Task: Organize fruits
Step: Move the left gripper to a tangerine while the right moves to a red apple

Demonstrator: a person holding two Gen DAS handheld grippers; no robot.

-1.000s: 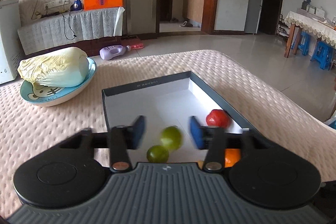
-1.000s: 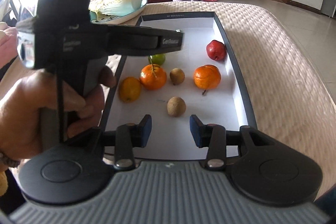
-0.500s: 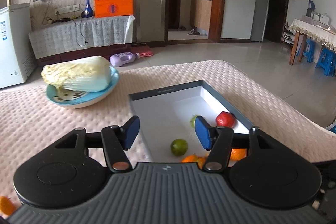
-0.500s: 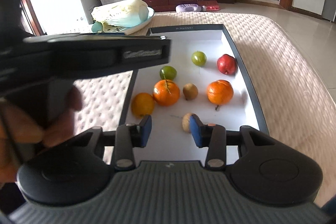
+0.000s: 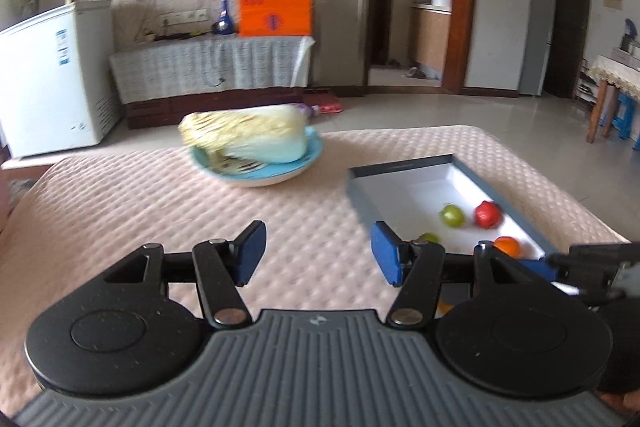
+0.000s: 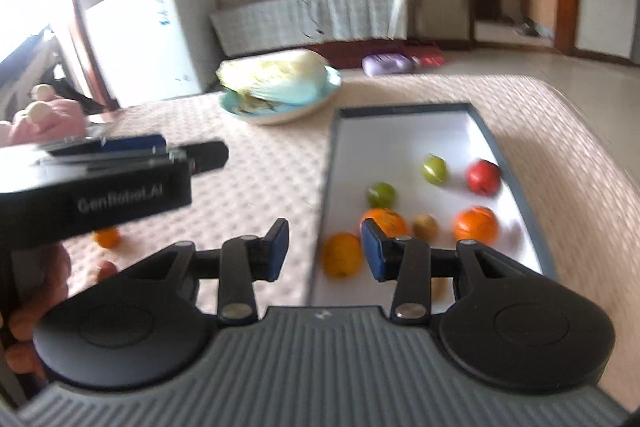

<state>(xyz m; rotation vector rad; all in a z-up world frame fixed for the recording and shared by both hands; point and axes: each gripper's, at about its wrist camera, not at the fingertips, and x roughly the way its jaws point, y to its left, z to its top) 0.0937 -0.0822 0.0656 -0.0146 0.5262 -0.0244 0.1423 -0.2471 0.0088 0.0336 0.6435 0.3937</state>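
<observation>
Both hand-held grippers released, empty: left (image 5: pixel 316 253), right (image 6: pixel 323 250). Seven-odd fruits lie inside box (image 6: pixel 520 183), right of frame. Small orange (image 6: pixel 106 238) remains on tabletop (image 6: pixel 260 179), lower left, likely next.

Each gripper: grey ribbed housing, two black round discs, black linkage arms with silver screws, blue-padded jaws. Left gripper (image 6: pixel 132 147) body black, lettered "GenRobot.AI" in white; bare-skinned hand (image 6: pixel 36 291) around its grip.
</observation>
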